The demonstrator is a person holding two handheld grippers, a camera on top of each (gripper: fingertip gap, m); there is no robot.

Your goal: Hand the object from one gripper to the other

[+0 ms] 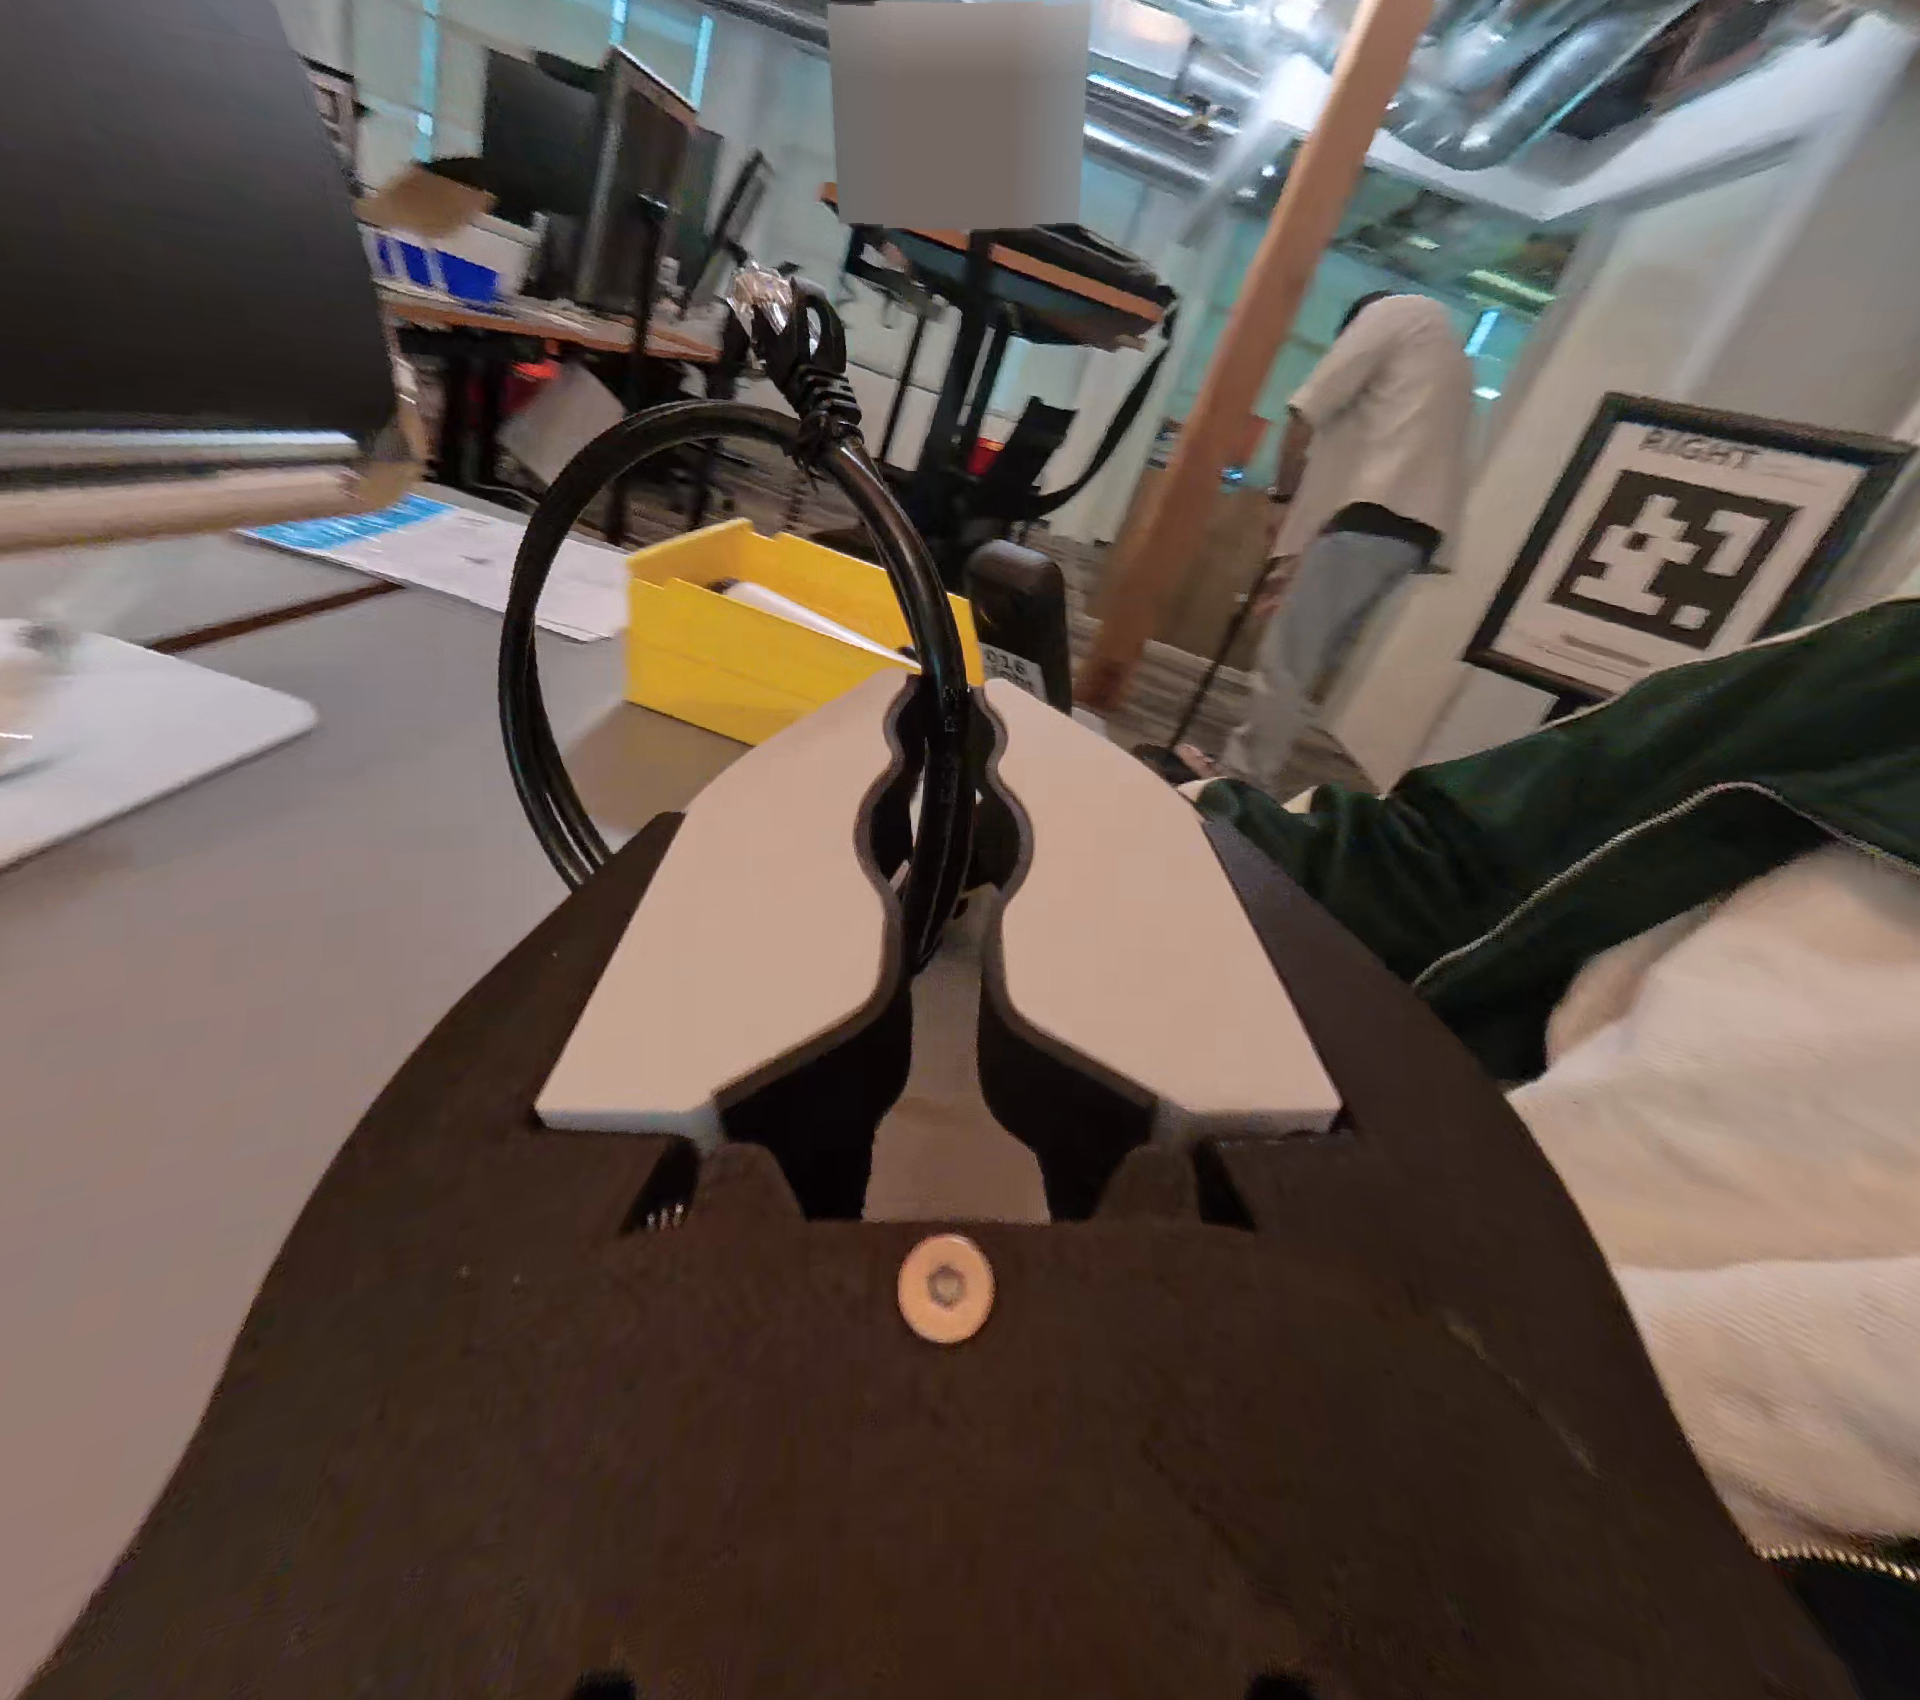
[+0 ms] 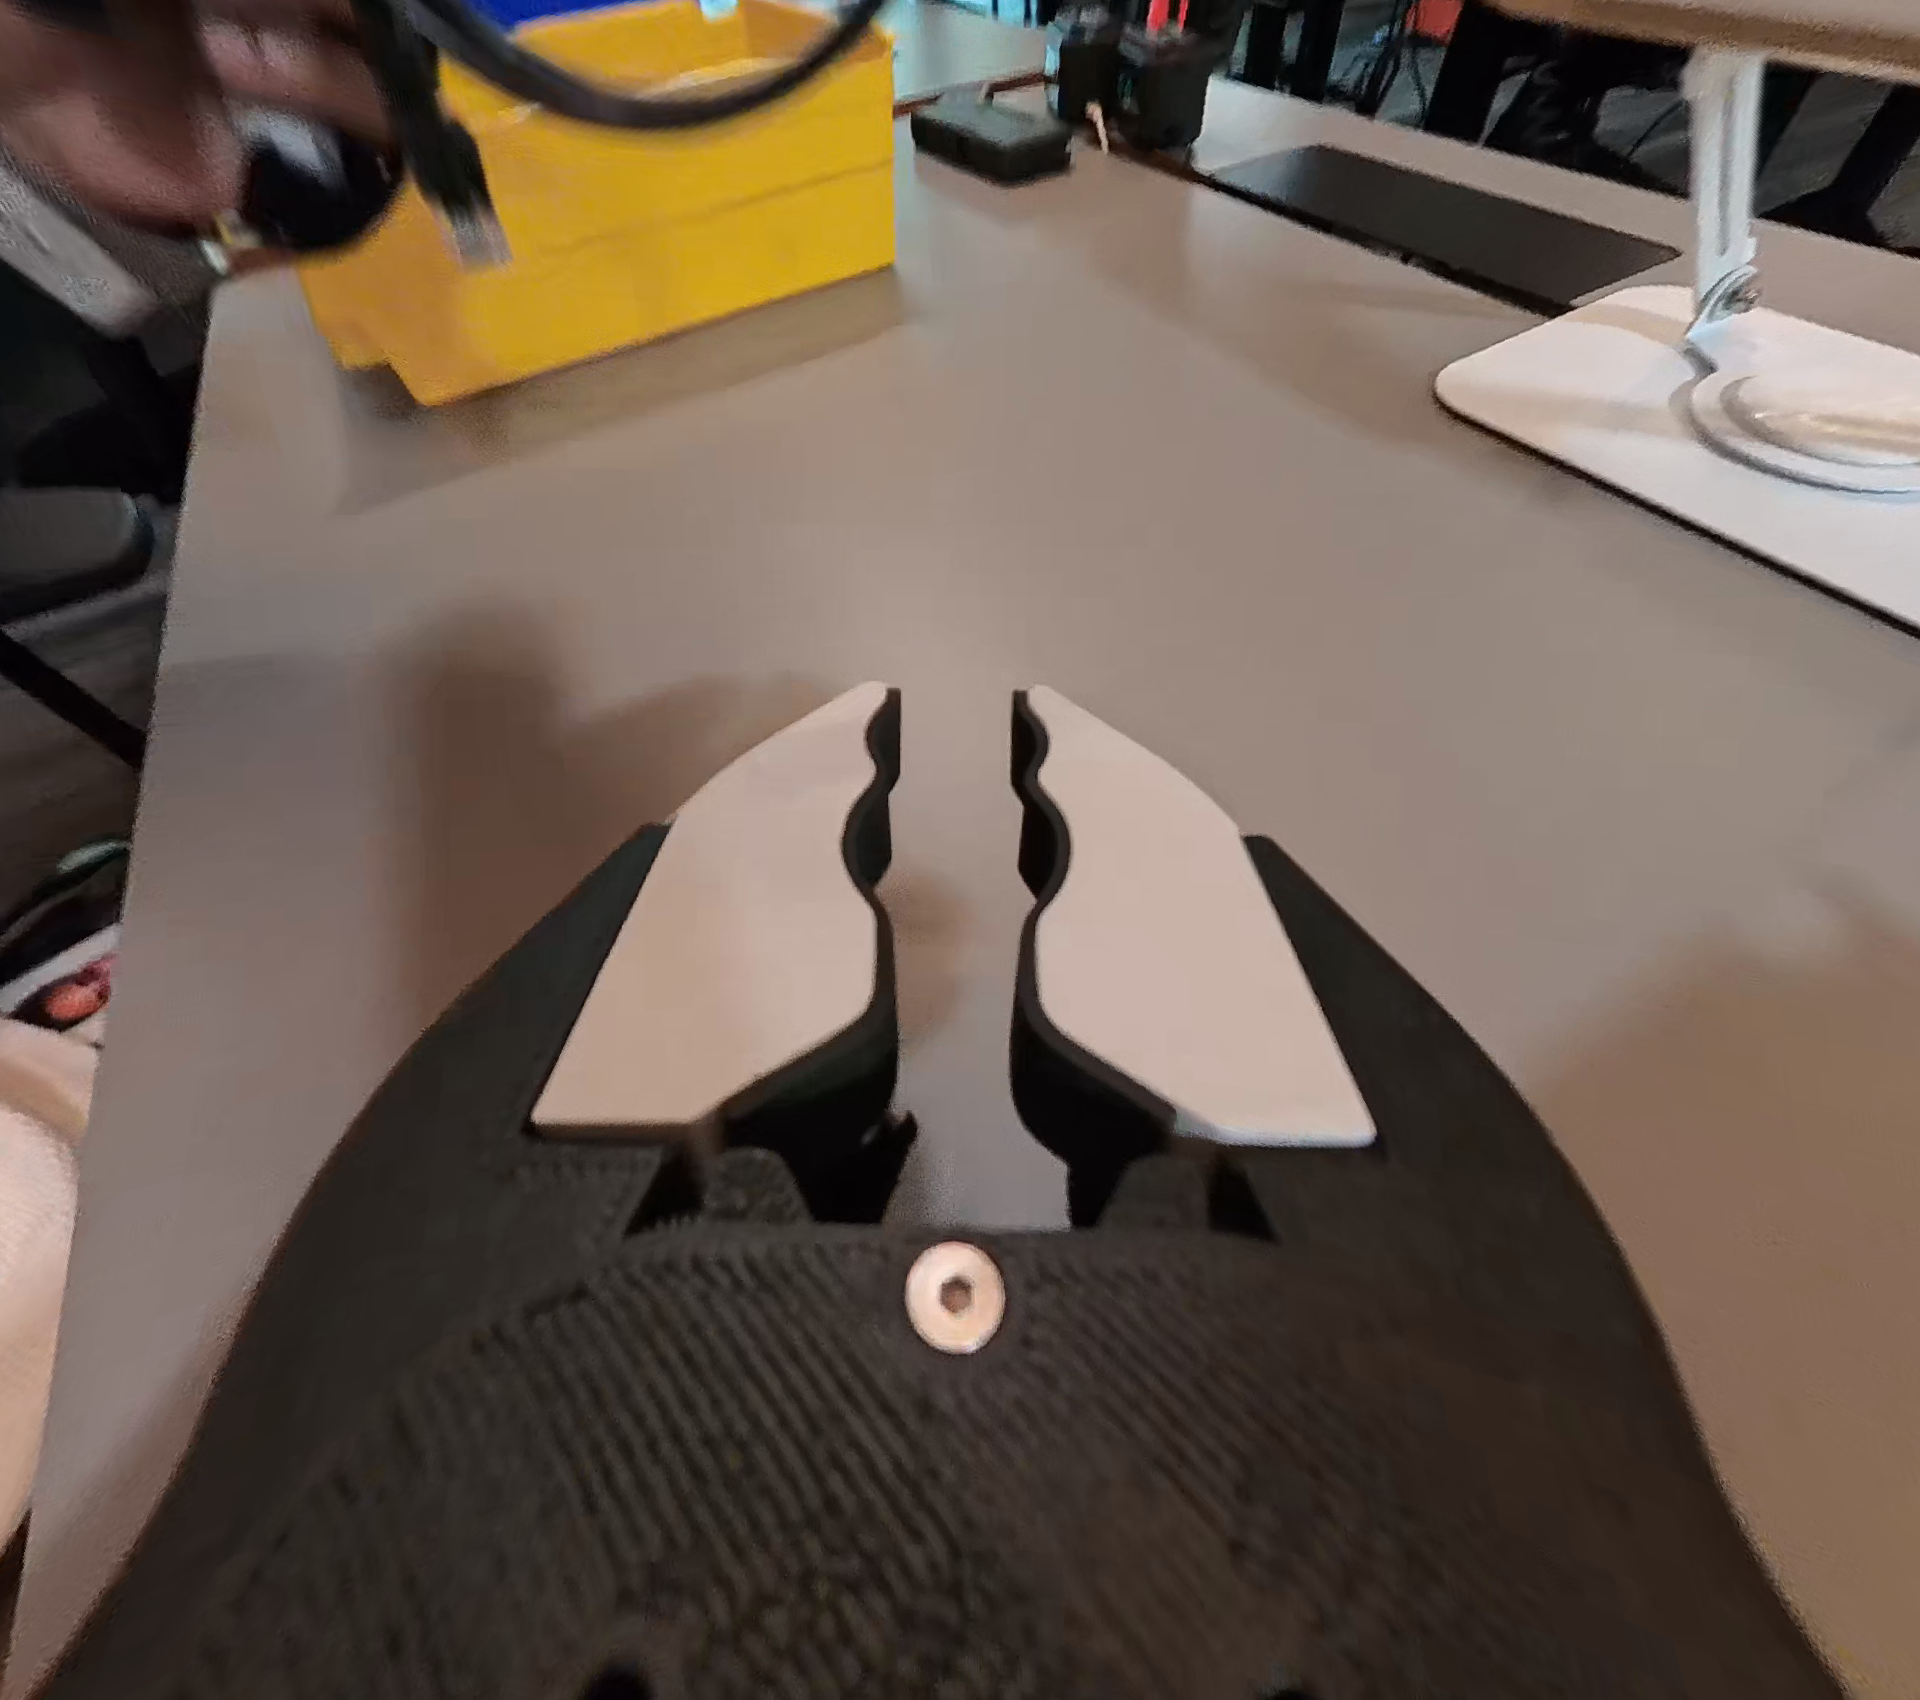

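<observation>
A coiled black cable [image 1: 727, 528] with a clear plug at its top stands up out of my left gripper [image 1: 943, 700], which is shut on it above the grey table. In the right wrist view the same cable [image 2: 582, 81] hangs blurred at the upper left, with its plug end down, held by the left gripper, which is mostly out of frame. My right gripper [image 2: 954, 700] is open and empty, low over the table [image 2: 1039, 507], well below and to the right of the cable.
A yellow bin [image 2: 644, 196] stands at the table's far left edge; it also shows in the left wrist view [image 1: 769, 632]. A white stand base [image 2: 1621, 393] and a black flat pad [image 2: 1444, 227] lie at the right. A person [image 1: 1351, 507] stands in the background. My right fingertips sit around 20 cm from my left ones.
</observation>
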